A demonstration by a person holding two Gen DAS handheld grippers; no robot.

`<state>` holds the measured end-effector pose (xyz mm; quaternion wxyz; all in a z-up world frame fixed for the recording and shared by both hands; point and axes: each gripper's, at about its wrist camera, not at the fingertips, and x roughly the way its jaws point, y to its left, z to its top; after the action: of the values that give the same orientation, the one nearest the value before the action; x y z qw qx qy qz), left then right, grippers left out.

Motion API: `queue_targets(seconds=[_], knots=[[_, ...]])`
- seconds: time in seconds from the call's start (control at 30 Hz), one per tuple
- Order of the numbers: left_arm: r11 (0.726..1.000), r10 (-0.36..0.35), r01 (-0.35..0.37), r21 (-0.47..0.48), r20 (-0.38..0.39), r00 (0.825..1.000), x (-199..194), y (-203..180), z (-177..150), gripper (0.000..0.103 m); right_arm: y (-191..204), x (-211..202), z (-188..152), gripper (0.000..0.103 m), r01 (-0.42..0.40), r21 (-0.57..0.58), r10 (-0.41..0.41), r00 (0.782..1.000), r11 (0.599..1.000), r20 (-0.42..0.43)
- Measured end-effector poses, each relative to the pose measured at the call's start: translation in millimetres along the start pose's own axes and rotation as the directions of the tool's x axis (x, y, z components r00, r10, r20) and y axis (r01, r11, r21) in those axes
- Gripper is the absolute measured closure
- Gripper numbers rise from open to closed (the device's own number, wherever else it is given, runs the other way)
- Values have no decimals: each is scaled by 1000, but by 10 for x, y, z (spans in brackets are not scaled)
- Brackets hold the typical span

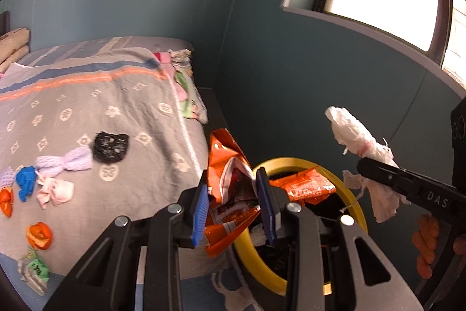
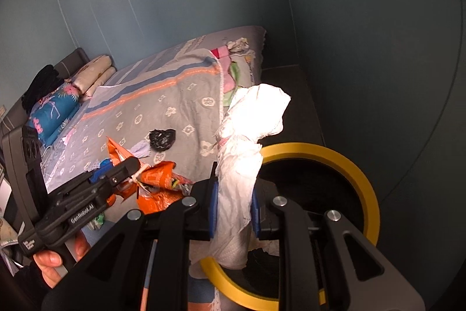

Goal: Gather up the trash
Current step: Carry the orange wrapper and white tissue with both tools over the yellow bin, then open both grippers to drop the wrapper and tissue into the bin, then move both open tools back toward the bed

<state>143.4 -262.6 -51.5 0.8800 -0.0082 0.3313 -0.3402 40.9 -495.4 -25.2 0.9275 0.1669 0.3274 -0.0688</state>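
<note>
My left gripper [image 1: 233,209] is shut on an orange snack wrapper [image 1: 230,165] and holds it over the near rim of a yellow-rimmed bin [image 1: 354,194]. It also shows in the right wrist view [image 2: 131,168] with the wrapper [image 2: 160,182]. My right gripper [image 2: 234,209] is shut on a crumpled white tissue wad [image 2: 247,130] above the bin [image 2: 364,174]; it shows in the left wrist view [image 1: 375,171] with the tissue [image 1: 352,133]. Another orange wrapper [image 1: 308,185] lies in the bin.
A bed with a grey patterned blanket [image 1: 87,107] holds more litter: a black crumpled bag [image 1: 110,147], a lilac wrapper [image 1: 67,162], a blue scrap [image 1: 26,179], pink tissue [image 1: 55,191], orange scraps [image 1: 39,235] and a green packet [image 1: 35,270]. A teal wall [image 1: 291,63] stands behind the bin.
</note>
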Motion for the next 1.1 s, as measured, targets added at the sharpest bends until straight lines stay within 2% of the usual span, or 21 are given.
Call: queue_targets(seconds=[0.3, 0.63, 0.7, 0.83, 0.9, 0.97, 1.1], knots=[[999, -37, 40, 38, -73, 997, 365, -327, -180, 73, -300, 68, -53, 85, 26, 49, -26, 1000, 998, -4], [997, -63, 67, 26, -133, 989, 644, -443, -339, 69, -560, 223, -85, 85, 48, 101, -46, 999, 994, -24], [997, -63, 67, 26, -138, 989, 663, -453, -354, 62, -588, 252, -81, 85, 49, 111, -46, 999, 993, -29], [998, -57, 60, 22, -134, 989, 642, -443, -371, 48, -614, 276, -83, 78, 56, 121, -52, 998, 991, -31], [998, -59, 61, 12, -134, 989, 621, -416, -378, 41, -614, 285, -81, 74, 69, 128, -66, 997, 989, -27], [999, -47, 48, -2, -130, 990, 601, -363, -375, 33, -620, 283, -77, 65, 72, 139, -69, 997, 988, -26], [999, -28, 25, -25, -116, 993, 535, -238, -332, 24, -638, 233, -77, 58, 87, 147, -85, 996, 985, -19]])
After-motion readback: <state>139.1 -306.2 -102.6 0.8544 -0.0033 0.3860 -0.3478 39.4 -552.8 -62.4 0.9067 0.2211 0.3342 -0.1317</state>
